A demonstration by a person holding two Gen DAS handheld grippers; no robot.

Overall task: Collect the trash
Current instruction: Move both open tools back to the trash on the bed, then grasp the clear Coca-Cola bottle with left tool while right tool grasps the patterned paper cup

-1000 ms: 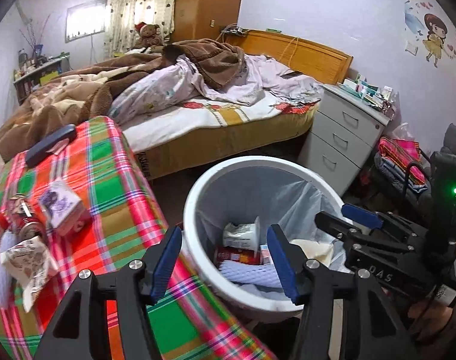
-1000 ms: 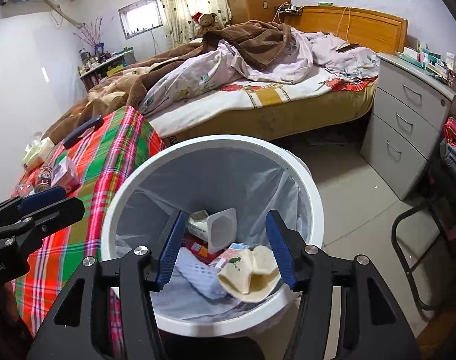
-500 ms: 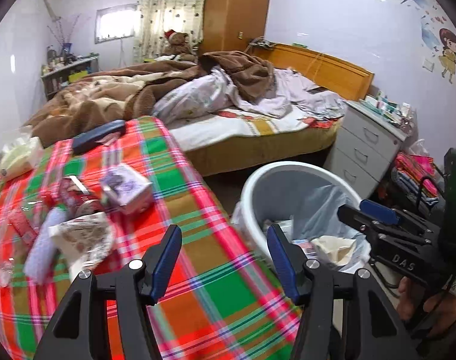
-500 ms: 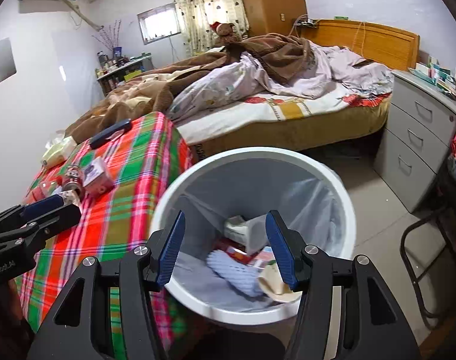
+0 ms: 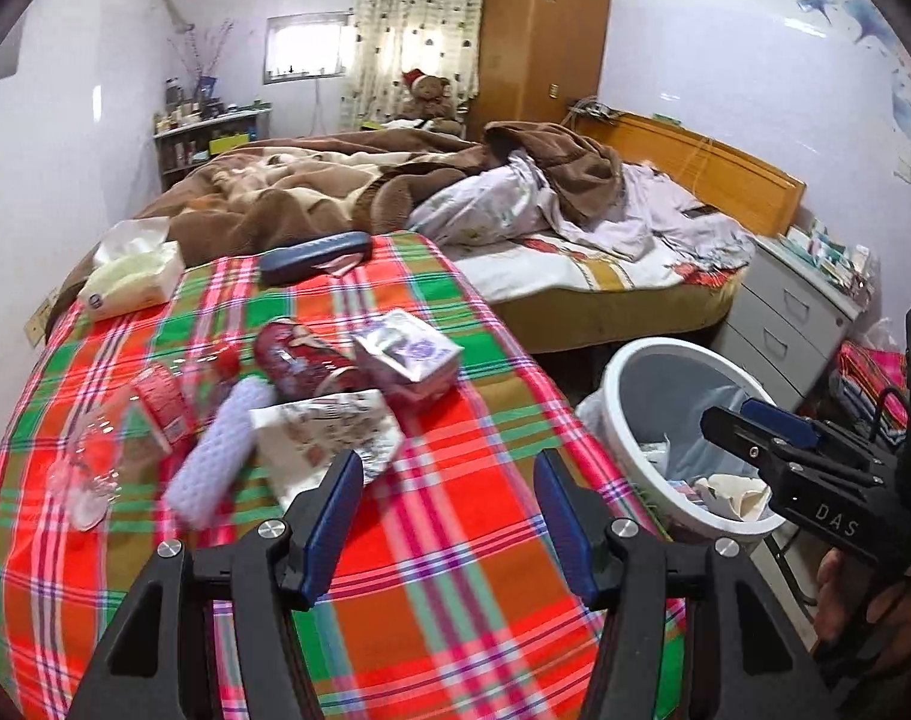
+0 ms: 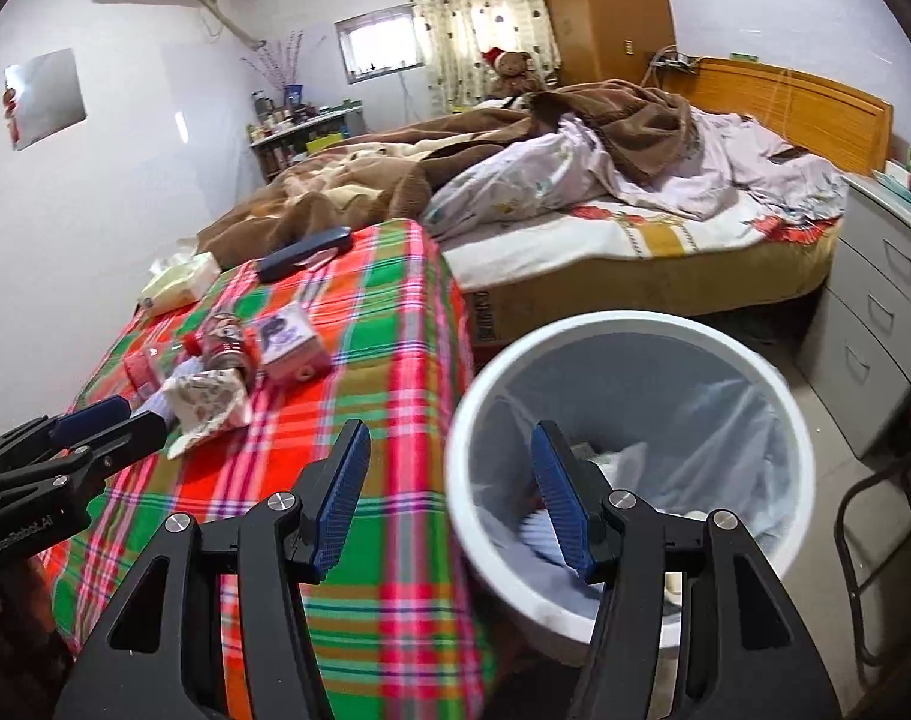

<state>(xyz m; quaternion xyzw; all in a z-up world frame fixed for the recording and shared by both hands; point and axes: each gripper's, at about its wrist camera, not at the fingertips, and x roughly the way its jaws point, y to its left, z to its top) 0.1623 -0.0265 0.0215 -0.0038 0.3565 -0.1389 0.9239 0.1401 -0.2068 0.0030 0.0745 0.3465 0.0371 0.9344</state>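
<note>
Trash lies on the plaid tablecloth (image 5: 455,540): a crumpled printed wrapper (image 5: 329,438), a white foam net sleeve (image 5: 215,456), a red can (image 5: 302,360), a small carton (image 5: 407,354), a pink cup (image 5: 158,399) and clear plastic (image 5: 89,468). The white bin (image 6: 635,456) with a liner holds several pieces of trash beside the table. My left gripper (image 5: 446,516) is open and empty above the table, just short of the wrapper. My right gripper (image 6: 449,498) is open and empty at the bin's left rim.
A tissue pack (image 5: 131,279) and a dark case (image 5: 314,249) lie at the table's far end. An unmade bed (image 5: 515,222) stands behind, a grey drawer unit (image 6: 875,312) to the right, and a chair frame (image 6: 875,552) beside the bin.
Both grippers have swung left from over the bin toward the table. The left now faces the trash pile on the cloth; the right has shifted to the bin's left rim. Both stay open.
</note>
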